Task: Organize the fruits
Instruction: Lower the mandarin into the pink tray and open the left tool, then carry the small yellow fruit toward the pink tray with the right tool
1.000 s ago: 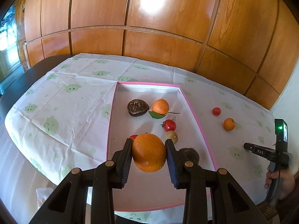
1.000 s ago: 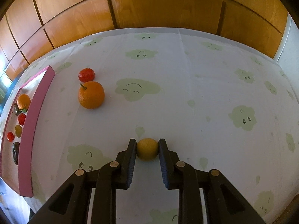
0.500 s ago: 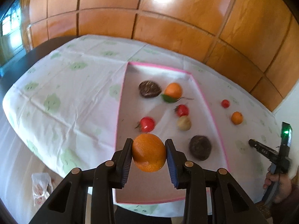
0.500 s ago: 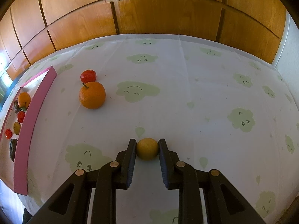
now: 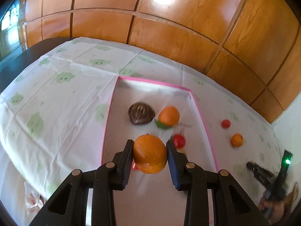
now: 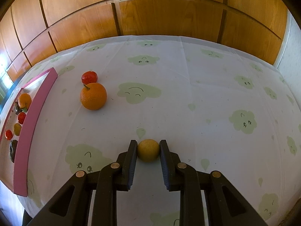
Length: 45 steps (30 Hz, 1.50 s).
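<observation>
My left gripper (image 5: 150, 153) is shut on a large orange (image 5: 150, 153), held above the near part of the pink-rimmed tray (image 5: 205, 124). In the tray lie a dark brown fruit (image 5: 141, 113), an orange with a green leaf (image 5: 168, 116) and a small red fruit (image 5: 179, 140). My right gripper (image 6: 148, 150) is shut on a small yellow fruit (image 6: 148, 150) just over the tablecloth. To its far left on the cloth sit an orange with a stem (image 6: 93, 96) and a red fruit (image 6: 89, 77); the pink tray (image 6: 30, 130) stands at the left edge.
A white tablecloth with green cloud prints (image 6: 188, 94) covers the table. Wooden wall panels (image 6: 169, 15) stand close behind it. In the left wrist view, the right gripper with a green light (image 5: 270, 175) and a hand show at the lower right. A small bag (image 5: 32, 199) lies at the lower left.
The left gripper has carried the large orange forward over the tray; the fruits in the tray appear nearer and more to the right. The right gripper keeps its hold on the yellow fruit, nearly still.
</observation>
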Available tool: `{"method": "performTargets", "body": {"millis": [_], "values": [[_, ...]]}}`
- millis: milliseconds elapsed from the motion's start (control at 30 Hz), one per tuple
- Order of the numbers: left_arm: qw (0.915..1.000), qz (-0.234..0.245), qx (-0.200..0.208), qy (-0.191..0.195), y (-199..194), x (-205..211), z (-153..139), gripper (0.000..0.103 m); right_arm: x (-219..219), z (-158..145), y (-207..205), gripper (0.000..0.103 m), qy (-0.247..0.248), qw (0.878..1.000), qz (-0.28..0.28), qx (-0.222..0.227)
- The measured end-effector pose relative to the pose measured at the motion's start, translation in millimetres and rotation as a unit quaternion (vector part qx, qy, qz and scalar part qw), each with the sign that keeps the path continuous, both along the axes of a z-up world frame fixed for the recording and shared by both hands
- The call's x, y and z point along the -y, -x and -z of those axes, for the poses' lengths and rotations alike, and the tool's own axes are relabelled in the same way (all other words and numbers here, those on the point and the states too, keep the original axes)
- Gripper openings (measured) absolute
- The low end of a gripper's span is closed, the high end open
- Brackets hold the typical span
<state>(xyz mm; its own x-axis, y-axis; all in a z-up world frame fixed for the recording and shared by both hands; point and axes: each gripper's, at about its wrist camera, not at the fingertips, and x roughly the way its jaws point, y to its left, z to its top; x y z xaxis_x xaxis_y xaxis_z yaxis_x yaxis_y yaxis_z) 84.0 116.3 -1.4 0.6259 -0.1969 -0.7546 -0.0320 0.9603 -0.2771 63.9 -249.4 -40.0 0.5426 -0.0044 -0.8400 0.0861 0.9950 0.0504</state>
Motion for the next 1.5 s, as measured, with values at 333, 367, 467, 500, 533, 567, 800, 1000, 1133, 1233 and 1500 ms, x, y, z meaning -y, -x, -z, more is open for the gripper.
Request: {"method": "performTargets", "body": {"millis": [333, 367, 467, 500, 533, 567, 800, 1000, 1133, 1233, 1500], "values": [[0.9992, -0.021, -0.033, 0.005, -50.1, 2.6, 22.8, 0.037, 0.5, -0.3, -0.9, 0.024, -0.001, 1.0, 0.0, -0.001], [0.9992, -0.024, -0.032, 0.001, -50.8, 1.8, 22.6, 0.037, 0.4, -0.1, -0.8, 0.024, -0.001, 1.0, 0.0, -0.001], [0.9994, -0.026, -0.02, -0.01, -45.4, 1.2, 17.9, 0.039, 0.0, -0.1, -0.6, 0.024, 0.0, 1.0, 0.002, 0.0], [0.9993, -0.027, -0.016, -0.019, -40.4, 1.8, 15.5, 0.04, -0.1, 0.0, -0.5, 0.024, 0.0, 1.0, 0.002, 0.0], [0.9991, -0.028, -0.014, -0.027, -35.9, 1.9, 13.9, 0.04, -0.3, -0.2, -0.4, 0.024, 0.001, 1.0, 0.002, 0.0], [0.9989, -0.03, -0.012, -0.034, -31.7, 1.6, 12.6, 0.04, -0.5, -0.2, -0.4, 0.024, 0.001, 1.0, 0.002, 0.0], [0.9966, -0.035, 0.012, -0.073, 6.5, 3.8, 3.8, 0.04, -1.3, 0.1, 0.3, 0.024, 0.007, 1.0, 0.001, 0.002], [0.9951, -0.019, 0.033, -0.091, 32.5, 11.5, -6.4, 0.041, -4.0, 0.4, 1.4, 0.024, 0.014, 1.0, 0.003, 0.003], [0.9939, -0.007, 0.049, -0.099, 44.3, 17.8, -14.2, 0.041, -5.0, 0.1, 1.4, 0.024, 0.017, 1.0, 0.003, 0.003], [0.9939, -0.003, 0.054, -0.096, 49.2, 20.4, -18.0, 0.041, -5.6, 0.1, 1.4, 0.024, 0.02, 1.0, 0.003, 0.005], [0.9944, 0.001, 0.056, -0.09, 56.9, 22.8, -21.8, 0.042, -7.7, 0.3, 2.3, 0.024, 0.03, 1.0, 0.0, 0.006]]}}
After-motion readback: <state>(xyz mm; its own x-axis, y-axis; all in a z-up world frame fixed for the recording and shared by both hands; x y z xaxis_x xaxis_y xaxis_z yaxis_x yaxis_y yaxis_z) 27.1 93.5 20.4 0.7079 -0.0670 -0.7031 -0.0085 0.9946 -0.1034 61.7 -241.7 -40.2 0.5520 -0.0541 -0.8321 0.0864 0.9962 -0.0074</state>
